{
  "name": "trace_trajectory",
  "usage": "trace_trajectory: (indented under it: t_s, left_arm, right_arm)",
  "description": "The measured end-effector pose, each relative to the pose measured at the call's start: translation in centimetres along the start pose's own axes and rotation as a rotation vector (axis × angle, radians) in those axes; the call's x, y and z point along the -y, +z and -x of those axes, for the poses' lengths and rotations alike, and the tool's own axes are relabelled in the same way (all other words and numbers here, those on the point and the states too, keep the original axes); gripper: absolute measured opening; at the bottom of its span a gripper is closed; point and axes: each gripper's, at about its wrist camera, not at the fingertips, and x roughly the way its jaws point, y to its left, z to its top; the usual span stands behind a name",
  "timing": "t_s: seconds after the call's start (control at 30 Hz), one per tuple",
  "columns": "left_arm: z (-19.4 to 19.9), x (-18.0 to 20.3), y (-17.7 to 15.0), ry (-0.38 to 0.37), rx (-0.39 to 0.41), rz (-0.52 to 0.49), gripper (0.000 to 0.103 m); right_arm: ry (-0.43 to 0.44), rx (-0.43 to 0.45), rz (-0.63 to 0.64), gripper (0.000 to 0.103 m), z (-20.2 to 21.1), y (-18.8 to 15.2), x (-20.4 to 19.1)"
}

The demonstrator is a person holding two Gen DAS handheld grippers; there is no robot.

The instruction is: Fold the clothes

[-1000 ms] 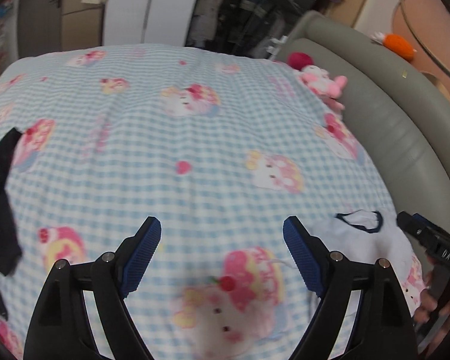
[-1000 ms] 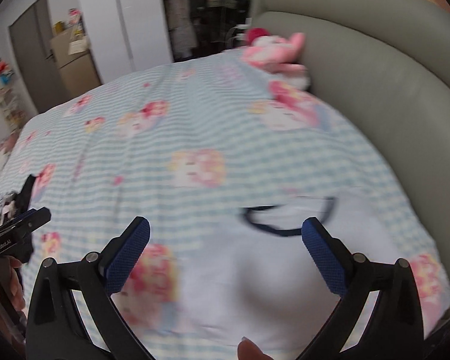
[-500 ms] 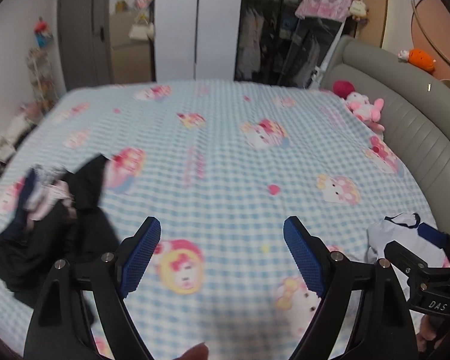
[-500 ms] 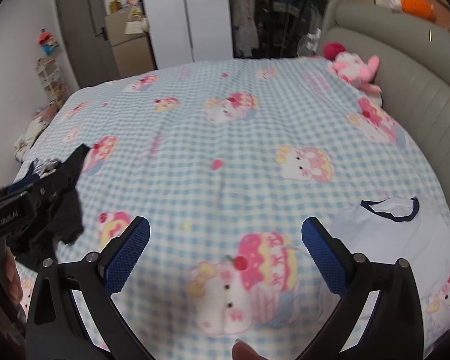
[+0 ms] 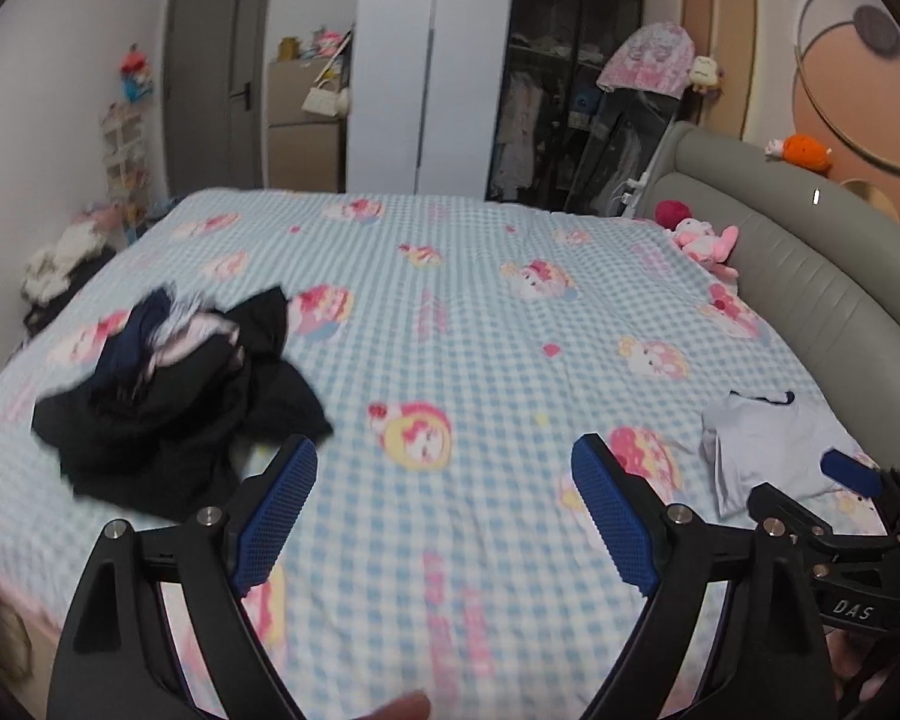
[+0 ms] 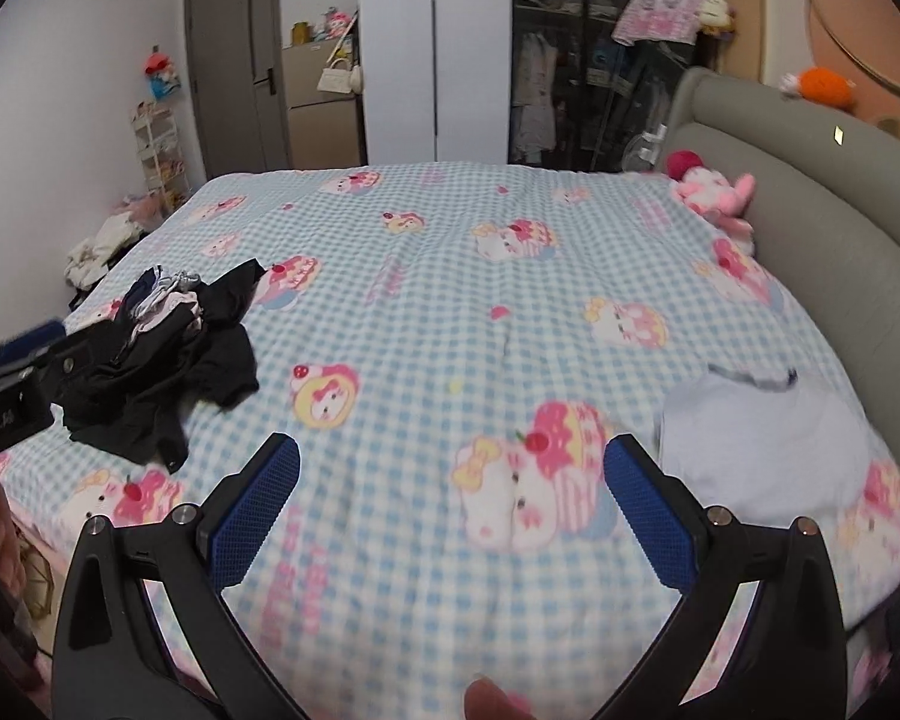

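Two lots of clothing lie well apart on a checked bed: a white garment with dark neck trim, flat and compact near the grey headboard, and a rumpled heap of dark clothes toward the opposite edge. Left claw and right claw hover wide open above the quilt, gripping nothing. Folding the heap well likely means lifting one piece clear, spreading it flat on open quilt, then pinching matching corners with both claws.
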Motion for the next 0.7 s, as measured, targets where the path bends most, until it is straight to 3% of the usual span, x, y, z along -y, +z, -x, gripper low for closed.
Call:
trace_trajectory:
  t_s: [0.13, 0.3, 0.47, 0.7]
  left_arm:
    - [1.1, 0.5, -5.3, 0.052, -0.021, -0.018, 0.093]
    - [1.2, 0.8, -10.0, 0.039, -0.101, 0.012, 0.093]
    - [0.8, 1.3, -11.2, 0.045, -0.111, 0.012, 0.093]
    - [1.7, 1.4, -11.4, 0.043, -0.073, 0.042, 0.093]
  right_arm:
    - [-0.027, -0.020, -0.070, 0.103, 1.4, -4.5, 0.5]
    - [-0.076, -0.093, -0.089, 0.103, 1.2, -9.2, 1.5]
    - [-0.078, -0.140, -0.075, 0.103, 0.2, -11.2, 1.5]
    - [-0.069, -0.127, -0.073, 0.103, 0.8, -11.6, 1.1]
